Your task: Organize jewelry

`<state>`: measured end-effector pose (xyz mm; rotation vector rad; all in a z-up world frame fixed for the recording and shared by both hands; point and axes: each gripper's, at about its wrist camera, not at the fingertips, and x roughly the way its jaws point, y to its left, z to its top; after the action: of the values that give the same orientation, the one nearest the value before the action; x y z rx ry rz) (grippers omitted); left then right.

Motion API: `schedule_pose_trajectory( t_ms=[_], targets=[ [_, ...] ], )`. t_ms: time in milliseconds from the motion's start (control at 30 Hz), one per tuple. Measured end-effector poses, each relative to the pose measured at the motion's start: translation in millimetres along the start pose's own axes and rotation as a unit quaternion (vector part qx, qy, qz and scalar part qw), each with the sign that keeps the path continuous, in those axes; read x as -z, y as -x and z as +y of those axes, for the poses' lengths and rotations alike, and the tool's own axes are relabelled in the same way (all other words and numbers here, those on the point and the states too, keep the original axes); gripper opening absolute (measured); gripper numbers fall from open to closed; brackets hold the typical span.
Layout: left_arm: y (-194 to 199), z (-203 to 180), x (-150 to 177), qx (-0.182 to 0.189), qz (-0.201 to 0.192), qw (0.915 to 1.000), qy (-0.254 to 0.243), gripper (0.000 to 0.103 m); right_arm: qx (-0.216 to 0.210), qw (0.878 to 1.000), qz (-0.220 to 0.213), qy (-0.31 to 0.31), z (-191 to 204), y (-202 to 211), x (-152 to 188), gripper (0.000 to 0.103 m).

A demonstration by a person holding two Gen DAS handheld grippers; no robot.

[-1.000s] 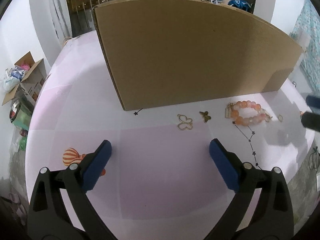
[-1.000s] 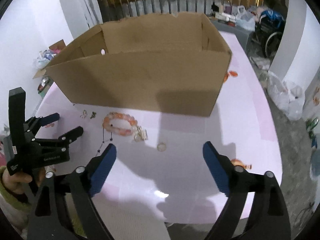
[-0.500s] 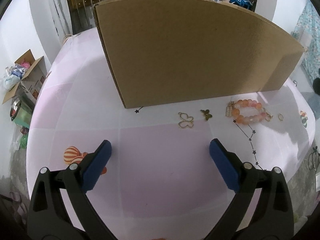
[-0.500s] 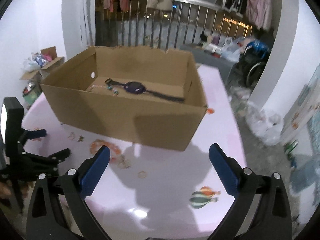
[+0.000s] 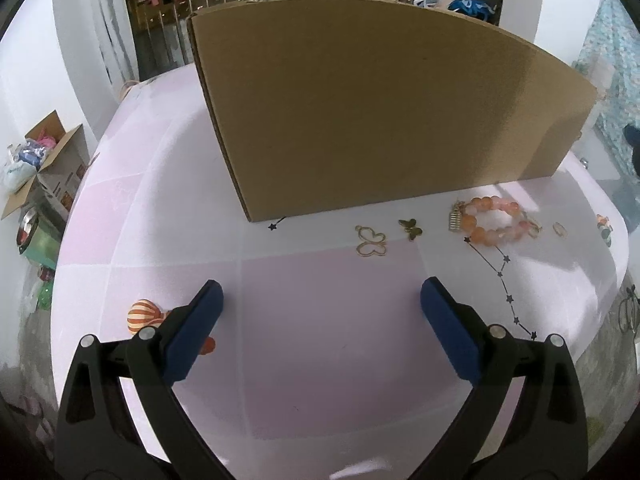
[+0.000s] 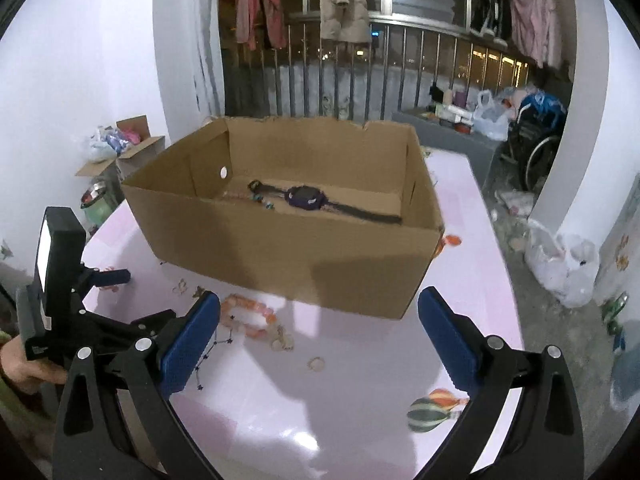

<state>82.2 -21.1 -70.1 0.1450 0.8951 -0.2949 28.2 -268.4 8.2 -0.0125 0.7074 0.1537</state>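
Right wrist view: watch [image 6: 306,197] already boxed; bracelet [image 6: 248,316], charms, ring [image 6: 317,363] left at seven o'clock; both grippers [image 6: 319,338] released, empty.

White walls [image 6: 100,80] enclose the room. A metal railing [image 6: 400,68] spans the dark opening behind, with clothes [image 6: 344,0] hung above it. A wheelchair [image 6: 536,136] stands at right beside plastic bags [image 6: 560,264] on the floor.

We see our right gripper [image 6: 319,334] held wide above the desk [image 6: 360,392], a watch [image 6: 306,197] lying inside the cardboard box [image 6: 288,244].
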Motion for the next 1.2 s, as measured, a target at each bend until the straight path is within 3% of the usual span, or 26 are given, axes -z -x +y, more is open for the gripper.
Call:
schedule_pose_trajectory(
  t_ms=[367, 467, 633, 733, 1000, 1200],
  targets=[
    [14, -3, 7, 0.045, -0.046, 0.9976, -0.024, 0.094, -0.045, 0.998, 0.019, -0.040, -4, -30, 18, 0.096],
    [19, -7, 2, 0.058, -0.063, 0.9957, -0.035, 0.080, -0.068, 0.997, 0.021, -0.036, -2, -35, 21, 0.090],
    [8, -5, -7, 0.068, -0.042, 0.9957, -0.048, 0.051, -0.098, 0.995, 0.026, -0.024, 7, -44, 23, 0.083],
    [3, -8, -8, 0.065, -0.031, 0.9951, -0.068, 0.041, -0.105, 0.994, 0.028, -0.018, 12, -48, 24, 0.081],
    [-1, -14, -13, 0.074, -0.008, 0.9929, -0.093, 0.031, -0.123, 0.992, 0.030, -0.015, 16, -54, 23, 0.076],
    [-3, -14, -22, 0.082, 0.013, 0.9917, -0.098, 0.030, -0.132, 0.991, 0.026, -0.020, 15, -55, 21, 0.074]
  ],
)
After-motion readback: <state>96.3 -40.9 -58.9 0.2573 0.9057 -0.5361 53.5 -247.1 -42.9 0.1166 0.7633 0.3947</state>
